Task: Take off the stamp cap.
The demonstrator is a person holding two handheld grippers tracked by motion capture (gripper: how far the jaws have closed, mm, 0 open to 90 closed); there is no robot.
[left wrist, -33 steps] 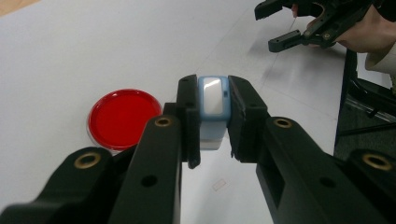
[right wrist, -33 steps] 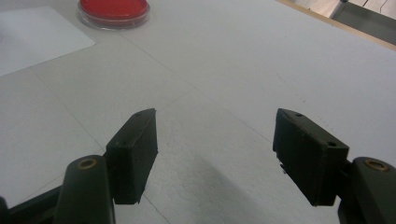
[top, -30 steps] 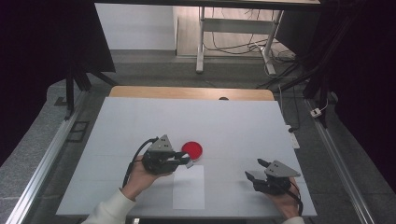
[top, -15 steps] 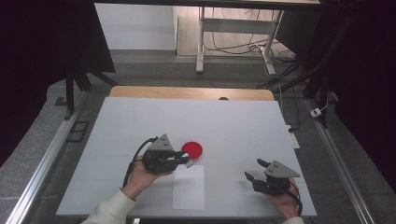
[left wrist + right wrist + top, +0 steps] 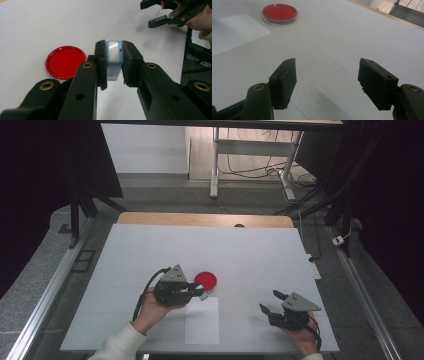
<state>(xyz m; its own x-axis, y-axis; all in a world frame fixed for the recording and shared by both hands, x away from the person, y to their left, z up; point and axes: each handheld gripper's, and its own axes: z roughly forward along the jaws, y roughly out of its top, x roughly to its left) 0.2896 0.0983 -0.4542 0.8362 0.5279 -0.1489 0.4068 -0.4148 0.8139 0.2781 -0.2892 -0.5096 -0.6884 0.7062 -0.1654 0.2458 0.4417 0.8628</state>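
Left gripper [image 5: 113,63] clamped on a small pale-blue block [image 5: 114,58] (glossy face up), the red dish [image 5: 65,62] just beside at its nine o'clock on the white table [image 5: 150,250]. Right gripper [image 5: 327,82] jaws wide apart, nothing between.

L hand-held gripper [image 5: 113,62] clamped; R [image 5: 327,85] agape.

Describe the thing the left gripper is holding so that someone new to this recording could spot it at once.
Start at the white table and find the red round dish near its middle. Just beside the dish, the left gripper is shut on a small pale blue block with a shiny whitish face. It is the only blue thing there, and it is held off the table.
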